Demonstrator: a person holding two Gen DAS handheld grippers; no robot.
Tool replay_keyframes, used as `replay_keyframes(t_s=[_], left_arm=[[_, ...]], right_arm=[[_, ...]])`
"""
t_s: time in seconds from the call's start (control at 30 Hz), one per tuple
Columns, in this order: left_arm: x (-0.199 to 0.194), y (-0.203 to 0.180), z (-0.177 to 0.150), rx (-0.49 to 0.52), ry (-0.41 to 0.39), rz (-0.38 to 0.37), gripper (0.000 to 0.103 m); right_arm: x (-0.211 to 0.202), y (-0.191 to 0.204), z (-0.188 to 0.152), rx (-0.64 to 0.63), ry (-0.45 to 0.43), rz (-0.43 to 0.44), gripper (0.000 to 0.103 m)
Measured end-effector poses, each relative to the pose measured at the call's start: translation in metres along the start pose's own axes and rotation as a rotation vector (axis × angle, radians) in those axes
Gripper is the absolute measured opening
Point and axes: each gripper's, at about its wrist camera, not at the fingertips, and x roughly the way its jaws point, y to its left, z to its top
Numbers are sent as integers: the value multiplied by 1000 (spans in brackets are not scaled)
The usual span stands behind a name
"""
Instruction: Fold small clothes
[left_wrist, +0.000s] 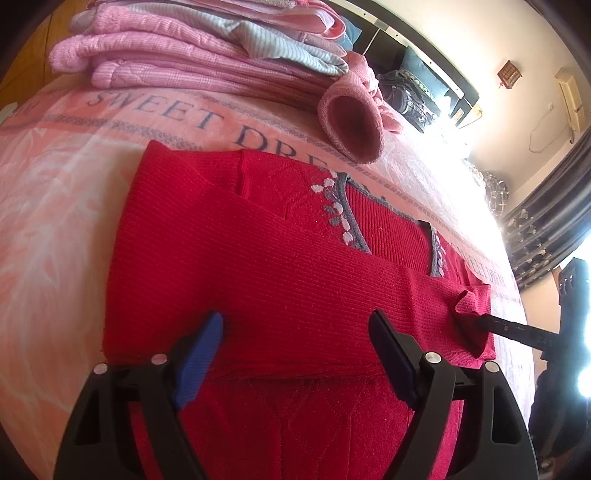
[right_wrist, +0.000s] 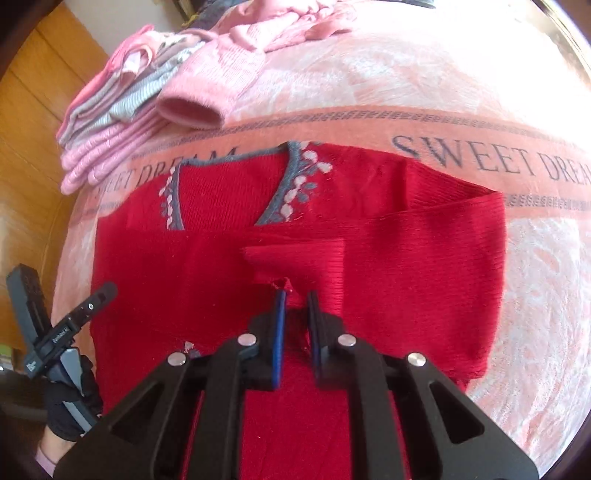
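The red sweater (right_wrist: 229, 266) lies flat on the bed (right_wrist: 406, 85), neckline toward 12 o'clock, with one sleeve (left_wrist: 280, 280) folded across the body so its long axis runs from 9 to 3 o'clock. The right gripper (right_wrist: 295, 299) is nearer the work, its jaws nearly together and clamped on the sleeve cuff (right_wrist: 295, 266) at 12 o'clock from it; the left gripper (left_wrist: 295, 325) hovers over the body with jaws wide apart, holding nothing; folded pink clothes (left_wrist: 192, 48) sit stacked beyond at 11 o'clock.
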Motion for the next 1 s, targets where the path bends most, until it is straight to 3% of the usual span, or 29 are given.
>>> replay_keyframes(t_s=[0.1,0.17,0.23,0.33,0.5,0.67,0.7,0.77,0.8,0.9,1.0], left_arm=[[1,-3,-1,12,-1,17,82],[1,-4,0,13,-3,26,82],[0,-6,2,12,-12,33,82],[-9,-11,5,12,-66,14,82],[-10,-19,7,16,-84,-9,82],[5,-23,1,42,-34,16,82],[6,-23,0,45,-31,18,82],[5,-23,-2,46,-31,17,82],[5,-23,-1,44,-31,14,82],[3,-20,-1,35,-31,9,82],[6,-18,-4,46,-16,12,82]], right_arm=[[-20,-41,2,93,-15,17,14],[-27,-70,-1,155,-4,15,24],[-32,-94,-3,207,-6,15,24],[-29,-116,-5,281,-3,90,25],[-12,-112,-8,297,26,161,28],[15,-88,-12,238,92,100,32],[18,-85,-13,229,92,92,31],[17,-78,-10,197,79,72,11],[15,-76,-8,190,70,83,6],[2,-72,-5,169,39,73,6],[9,-77,-11,164,82,14,6]])
